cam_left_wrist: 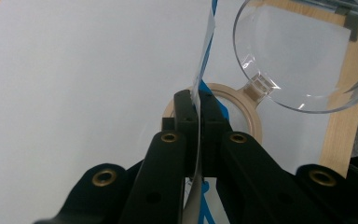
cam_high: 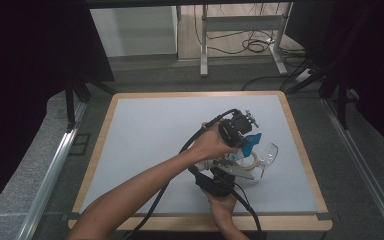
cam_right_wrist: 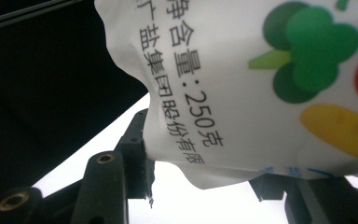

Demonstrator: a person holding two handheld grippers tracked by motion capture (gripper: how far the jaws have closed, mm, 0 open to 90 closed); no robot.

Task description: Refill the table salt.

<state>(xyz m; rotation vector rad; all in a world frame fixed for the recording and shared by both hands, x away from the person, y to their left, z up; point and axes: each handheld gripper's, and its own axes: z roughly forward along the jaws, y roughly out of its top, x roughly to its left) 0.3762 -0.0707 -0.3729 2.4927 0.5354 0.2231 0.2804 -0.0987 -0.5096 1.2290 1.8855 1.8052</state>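
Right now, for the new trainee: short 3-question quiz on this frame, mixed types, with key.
1. True or false: the left gripper has its jaws open with nothing between them.
2. The clear bowl in the left gripper view is: A) metal and opaque, B) see-through plastic, C) blue fabric.
3. Fill in: the right gripper holds a white ______ printed with vegetables.

Key
1. False: its jaws are shut on the thin edge of the bag.
2. B; a wooden ring lies on the grey table mat just below it.
3. bag, with broccoli art and black characters on it.
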